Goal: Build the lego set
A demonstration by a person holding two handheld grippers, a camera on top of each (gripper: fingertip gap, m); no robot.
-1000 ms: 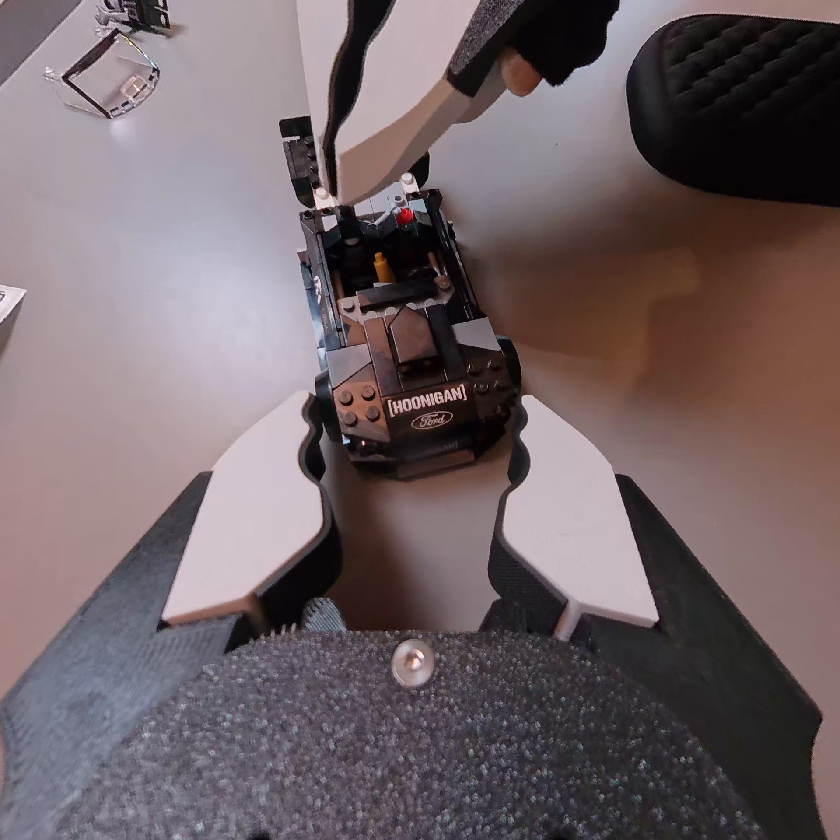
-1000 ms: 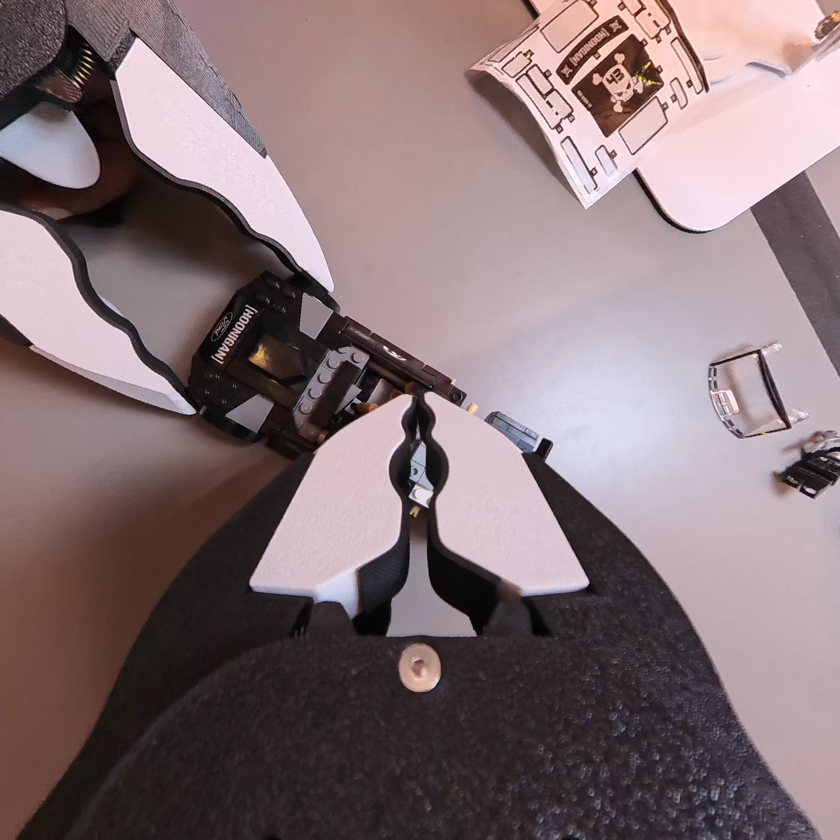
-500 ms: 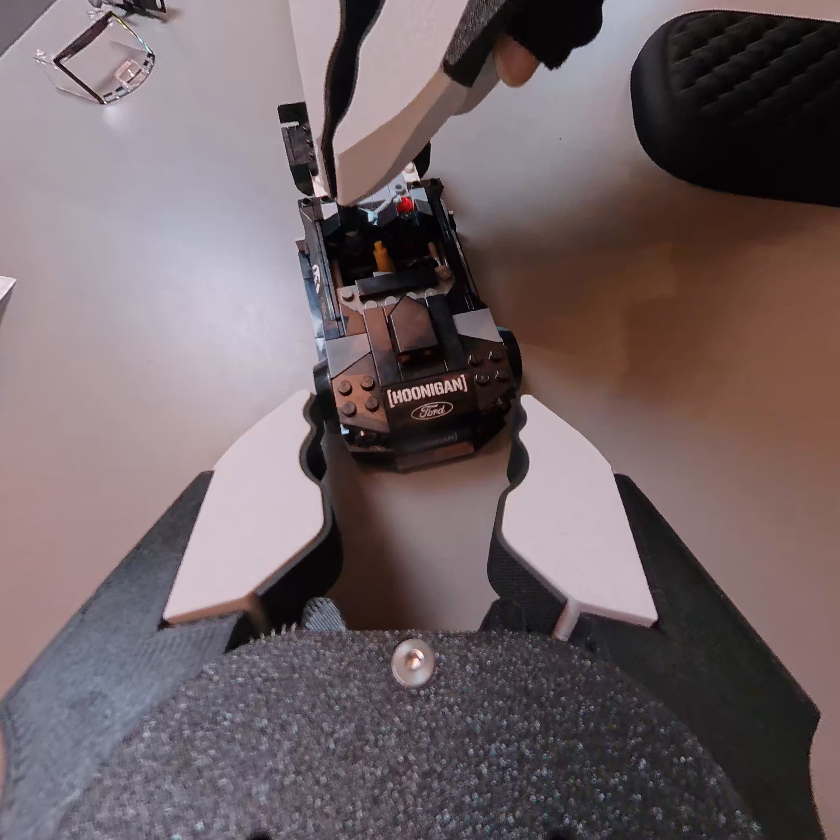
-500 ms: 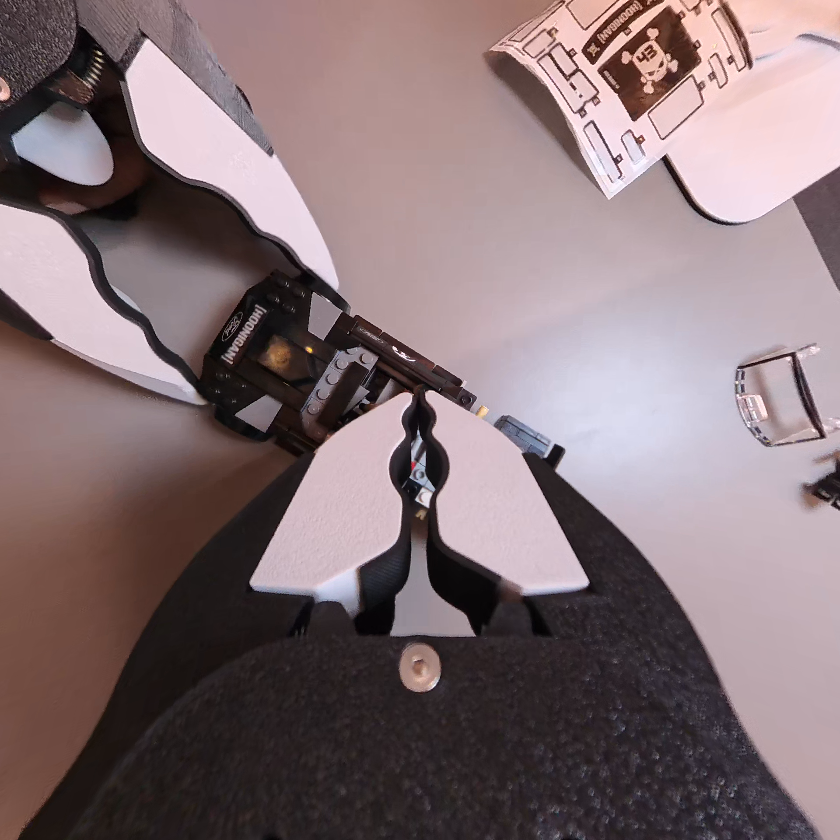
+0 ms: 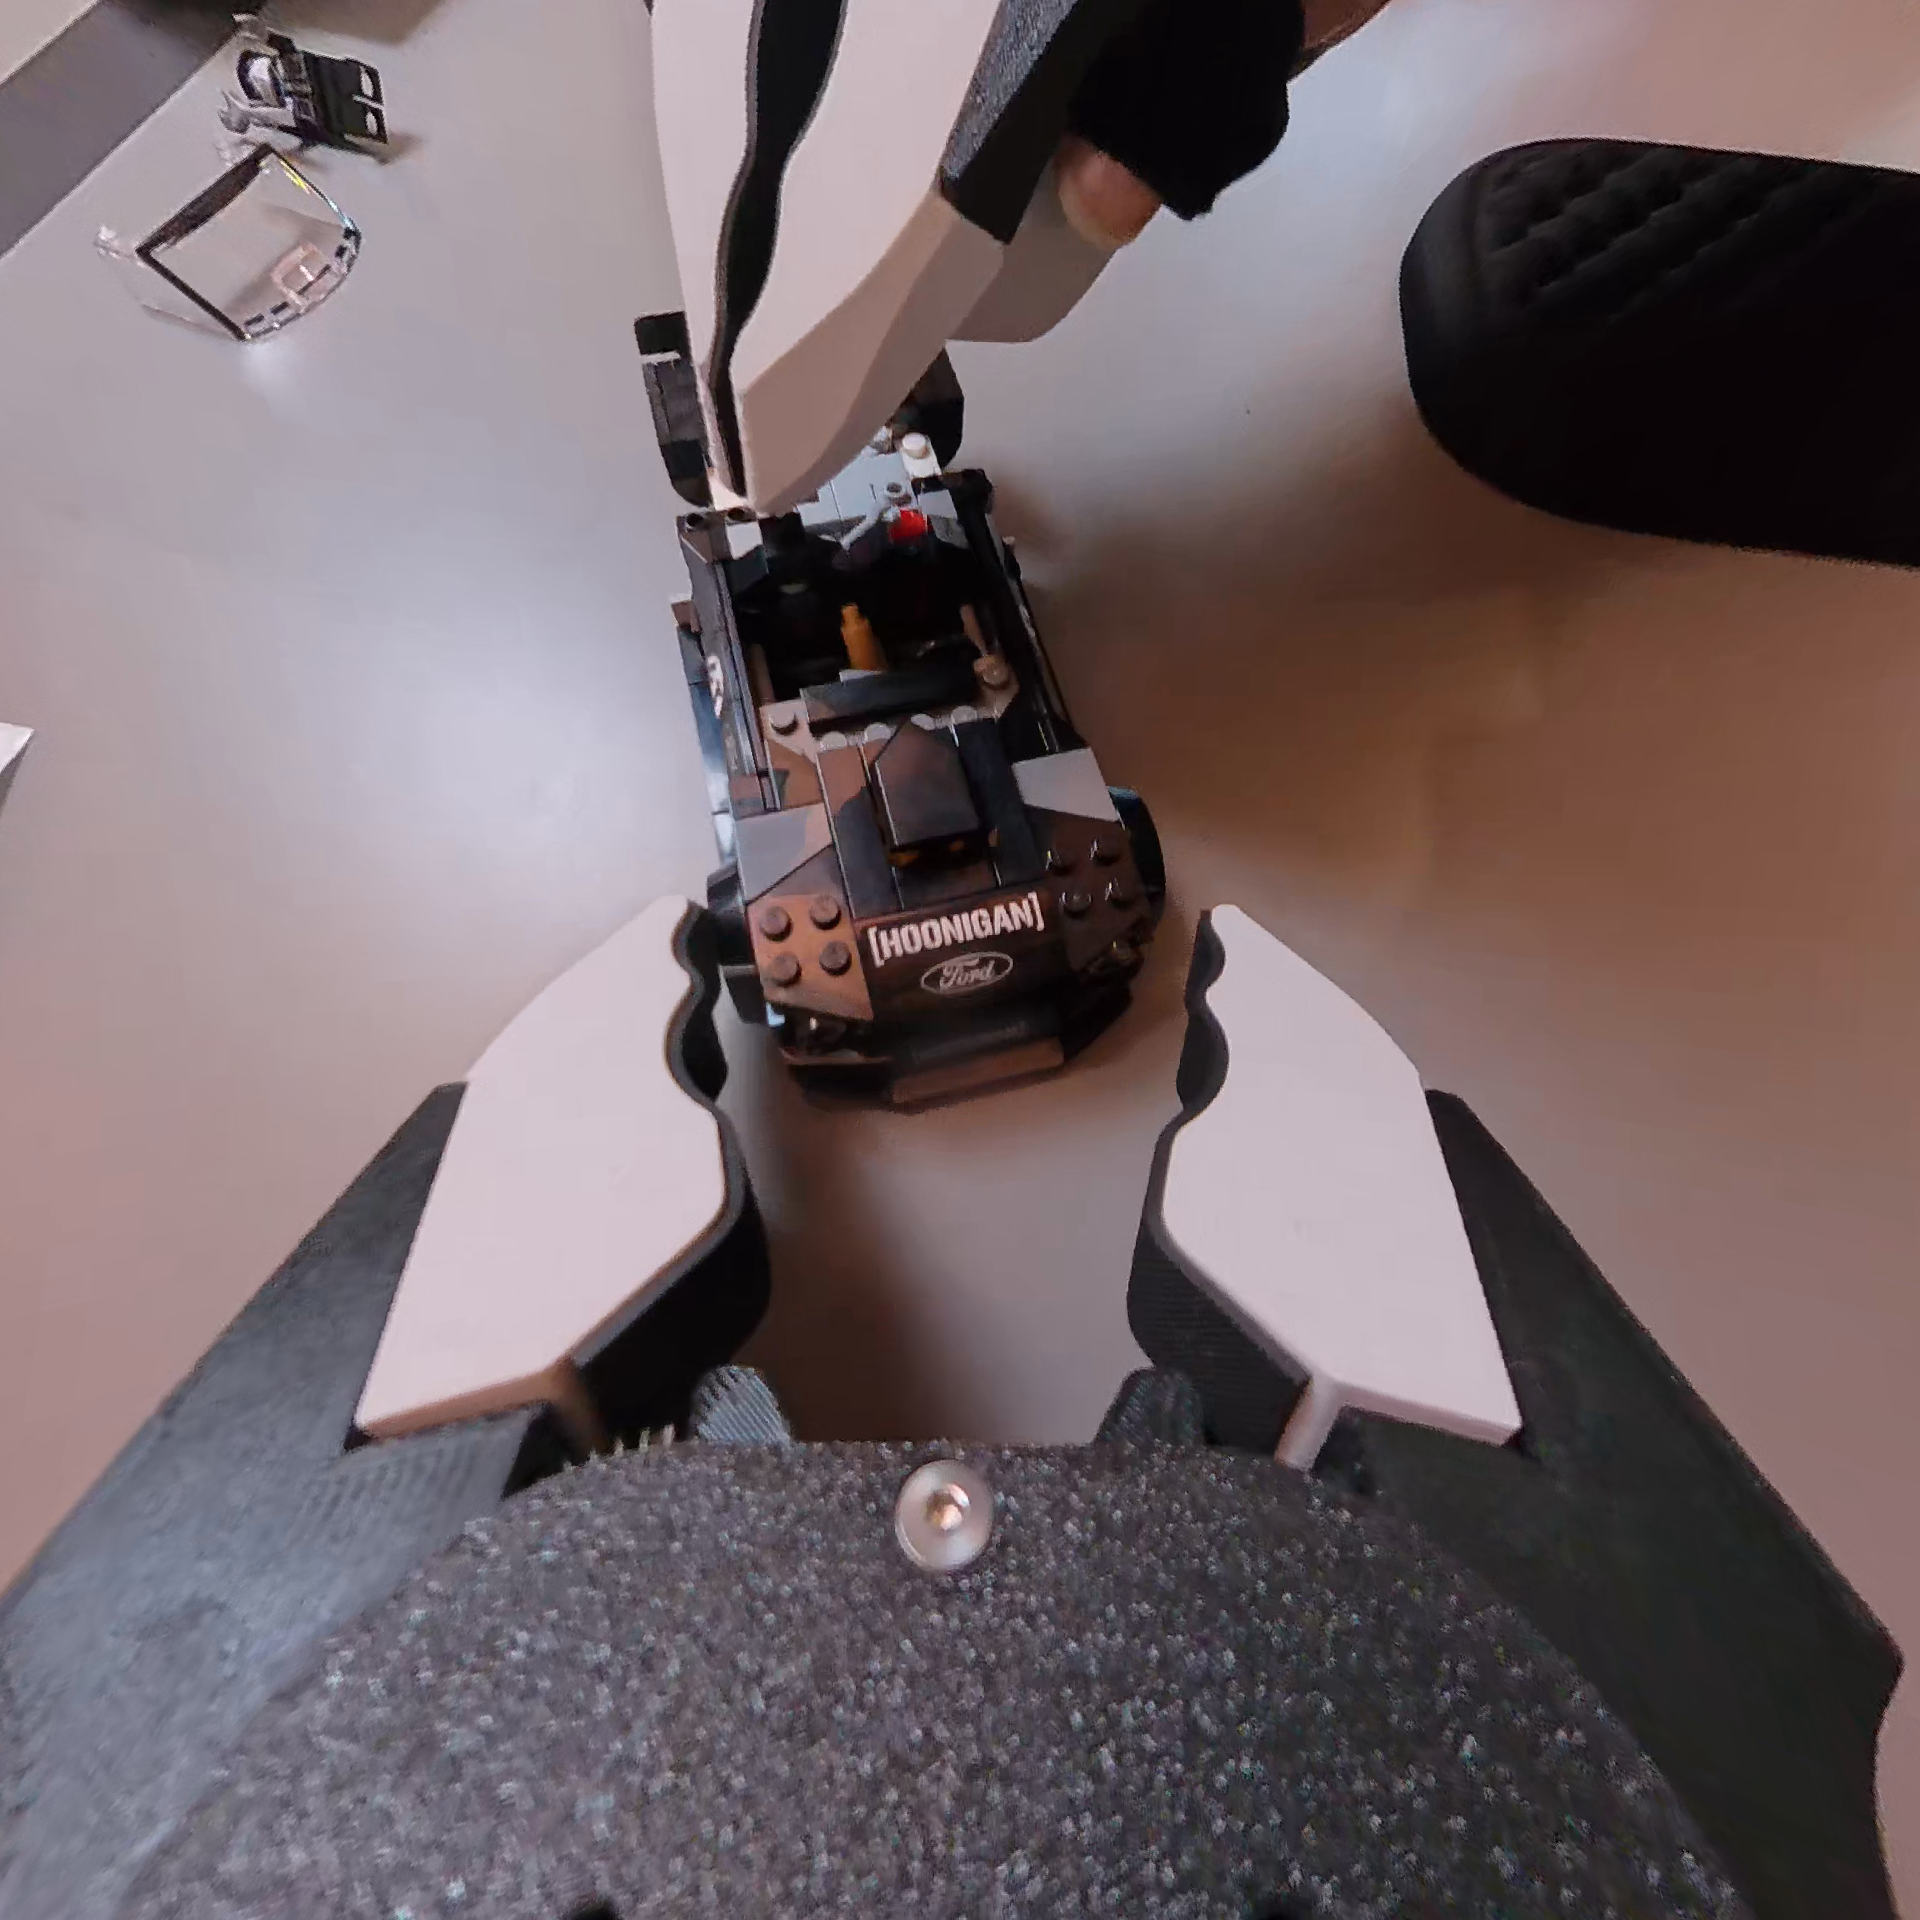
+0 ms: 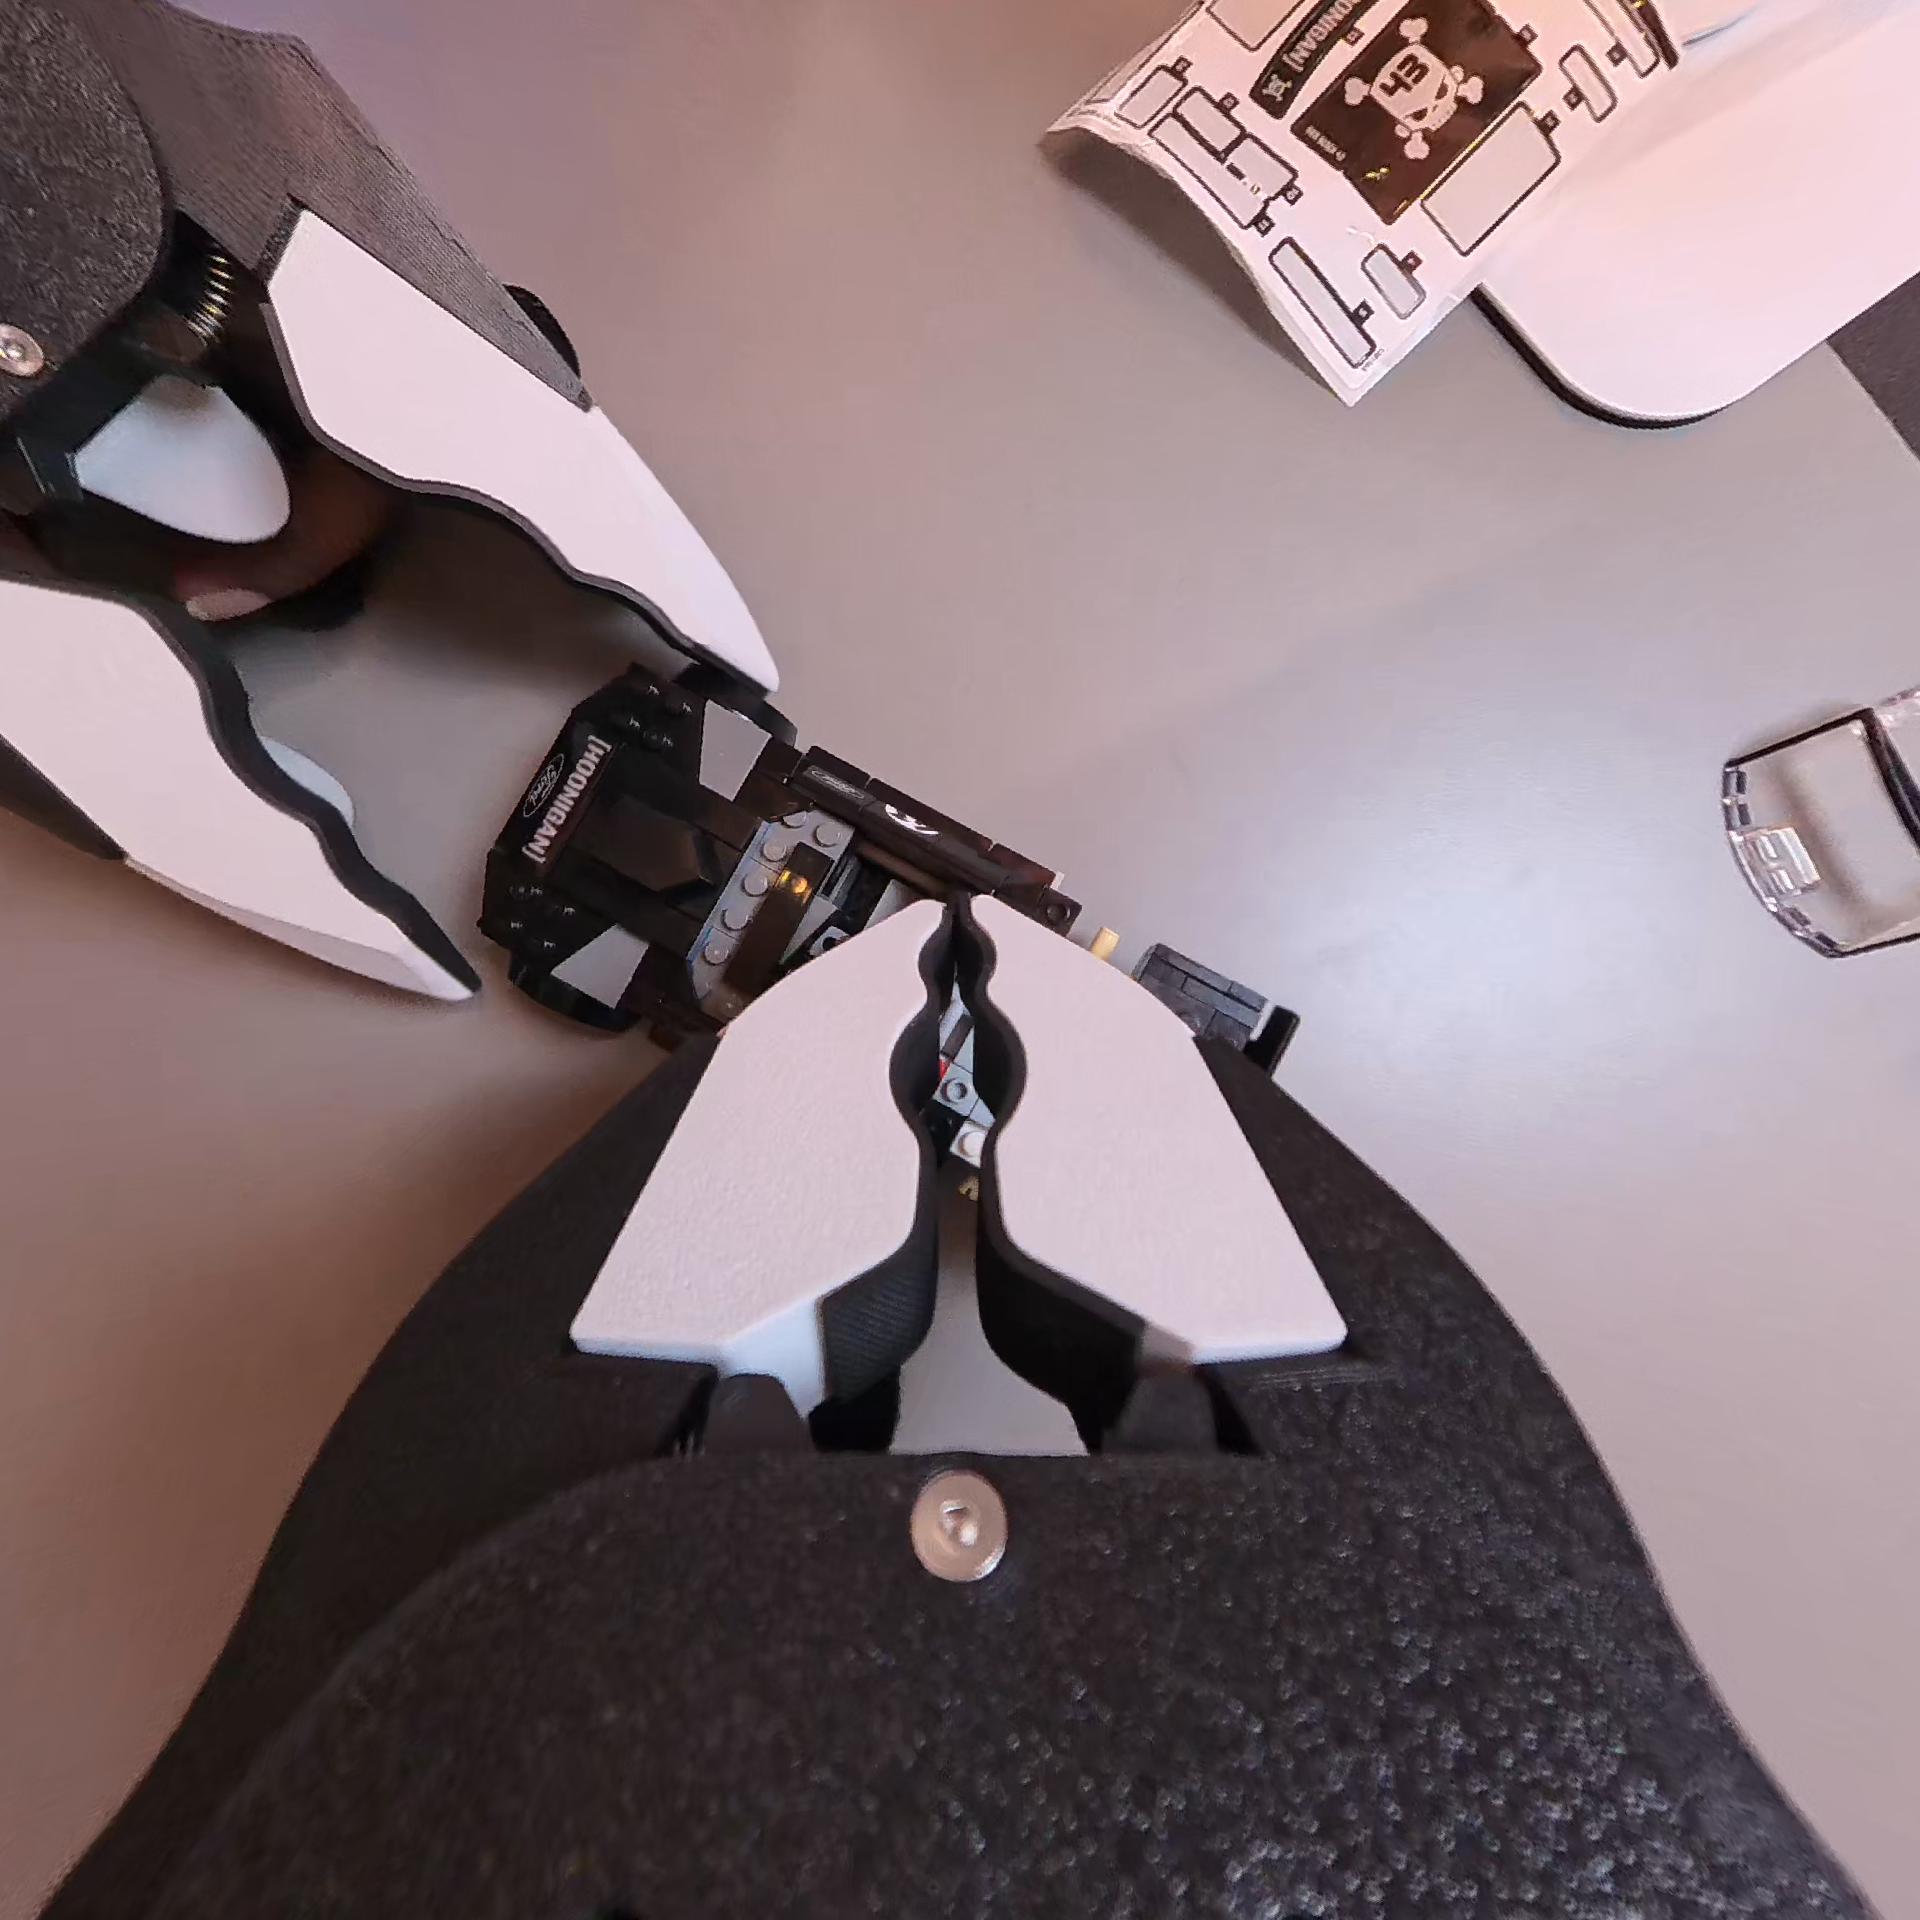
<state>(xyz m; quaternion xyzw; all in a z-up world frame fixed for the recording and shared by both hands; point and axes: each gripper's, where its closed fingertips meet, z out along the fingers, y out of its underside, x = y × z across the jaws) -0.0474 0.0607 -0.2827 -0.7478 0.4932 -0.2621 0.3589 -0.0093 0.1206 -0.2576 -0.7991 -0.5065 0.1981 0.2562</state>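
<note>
Grey tabletop all round, with the black lego car sitting on it, its nose toward my left gripper. That one stands wide, one fingertip just beside each front corner of the car, not squeezing. My right gripper is pressed narrow over the rear corner of the cabin; whether a small piece sits between the tips, I cannot tell.

Against the frames from a second ago the car has slid a little and turned slightly between my left fingers, and the right tips have settled lower, onto the rear edge by the loose black tail section. I read that as a press-down on a piece at the back, nearly seated.

Clear windscreen piece and a small black part lie well apart, untouched, and the sticker sheet lies across the table in the right wrist view — so the roof and glazing are, I judge, yet to come
</note>
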